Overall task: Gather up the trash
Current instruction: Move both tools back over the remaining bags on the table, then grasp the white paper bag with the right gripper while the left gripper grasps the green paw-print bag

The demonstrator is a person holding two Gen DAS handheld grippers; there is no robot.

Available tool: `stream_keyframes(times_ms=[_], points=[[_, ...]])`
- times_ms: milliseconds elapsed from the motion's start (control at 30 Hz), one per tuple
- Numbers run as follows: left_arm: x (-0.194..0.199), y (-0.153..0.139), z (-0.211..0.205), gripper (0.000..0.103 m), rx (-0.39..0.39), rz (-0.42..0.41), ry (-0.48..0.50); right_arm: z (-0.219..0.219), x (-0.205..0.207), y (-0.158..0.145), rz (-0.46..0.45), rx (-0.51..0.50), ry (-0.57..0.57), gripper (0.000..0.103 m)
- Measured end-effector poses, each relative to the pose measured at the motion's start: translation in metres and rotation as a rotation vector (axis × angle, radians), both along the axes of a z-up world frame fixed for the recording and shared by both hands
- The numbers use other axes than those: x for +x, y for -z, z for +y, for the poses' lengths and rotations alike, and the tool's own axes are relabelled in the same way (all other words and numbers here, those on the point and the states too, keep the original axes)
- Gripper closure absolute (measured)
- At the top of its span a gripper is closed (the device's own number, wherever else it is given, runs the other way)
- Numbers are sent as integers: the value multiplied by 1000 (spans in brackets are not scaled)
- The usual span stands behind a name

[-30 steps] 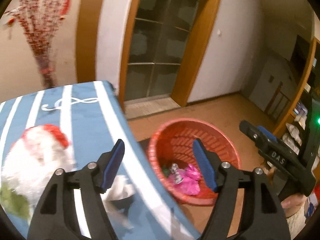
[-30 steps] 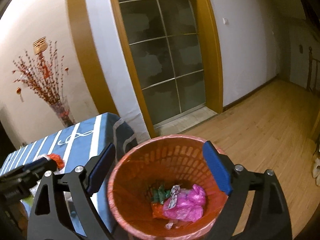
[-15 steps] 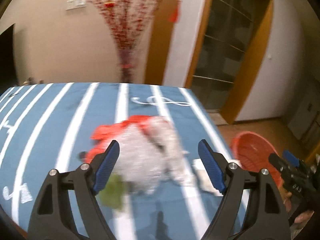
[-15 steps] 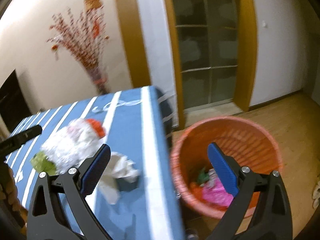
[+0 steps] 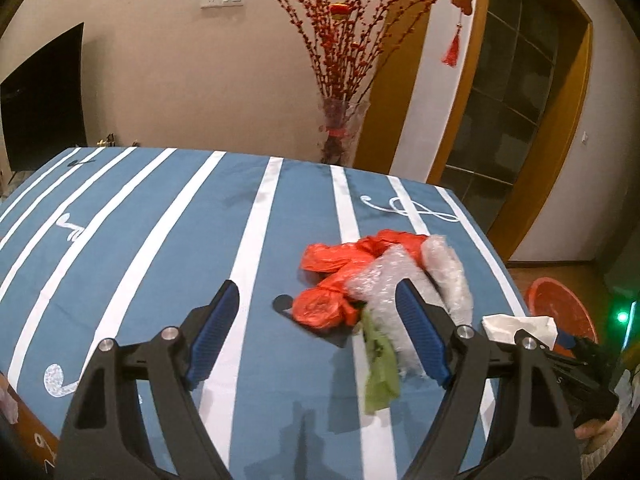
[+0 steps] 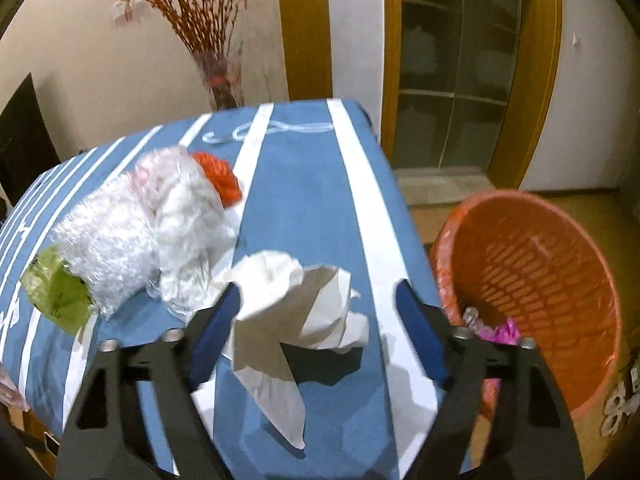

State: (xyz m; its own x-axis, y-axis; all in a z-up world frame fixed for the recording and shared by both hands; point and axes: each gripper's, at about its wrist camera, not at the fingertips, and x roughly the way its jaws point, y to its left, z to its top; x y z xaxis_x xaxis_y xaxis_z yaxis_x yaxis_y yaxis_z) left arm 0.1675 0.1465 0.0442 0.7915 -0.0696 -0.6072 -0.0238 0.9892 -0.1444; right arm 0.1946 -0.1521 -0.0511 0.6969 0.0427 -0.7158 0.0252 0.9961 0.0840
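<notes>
Right wrist view: released right gripper [image 6: 316, 320] is held over crumpled white tissue [image 6: 296, 304] on the striped surface [image 6: 304, 184]; orange basket [image 6: 532, 264] is seen right. Left gripper [image 5: 316, 324] is also released.

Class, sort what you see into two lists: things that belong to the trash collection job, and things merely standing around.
Job:
crumpled white tissue
bubble wrap
red plastic bag
green wrapper
orange waste basket
left claw
right claw

Standing around:
vase of red branches
striped tablecloth

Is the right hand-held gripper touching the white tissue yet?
Cannot tell. In the right wrist view the open right hand-held gripper straddles the white tissue, whose edge overlaps the left finger; contact isn't plain.
</notes>
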Motion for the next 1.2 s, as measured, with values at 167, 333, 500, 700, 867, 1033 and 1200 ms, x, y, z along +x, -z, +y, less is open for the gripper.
stream_keyframes(times_ms=[167, 333, 500, 700, 867, 1033, 1200], points=[[1, 8, 2, 33, -26, 29, 28, 4, -2, 1, 7, -4, -6, 61], [1, 18, -10, 45, -53, 59, 83, 10, -5, -5, -12, -6, -21, 65], [1, 30, -33, 56, -19, 101, 134, 15, -11, -12, -27, -6, -36, 65], [18, 55, -44, 75, -2, 193, 134, 16, -16, -16, -35, -11, -43, 65], [20, 60, -32, 100, -13, 198, 131, 13, -18, -20, -47, -9, -39, 65], [5, 36, -6, 100, -8, 133, 105, 11, -20, -30, -73, 5, -42, 65], [-8, 3, 15, 100, -4, 51, 67, 16, -23, -43, -106, 26, -56, 65]])
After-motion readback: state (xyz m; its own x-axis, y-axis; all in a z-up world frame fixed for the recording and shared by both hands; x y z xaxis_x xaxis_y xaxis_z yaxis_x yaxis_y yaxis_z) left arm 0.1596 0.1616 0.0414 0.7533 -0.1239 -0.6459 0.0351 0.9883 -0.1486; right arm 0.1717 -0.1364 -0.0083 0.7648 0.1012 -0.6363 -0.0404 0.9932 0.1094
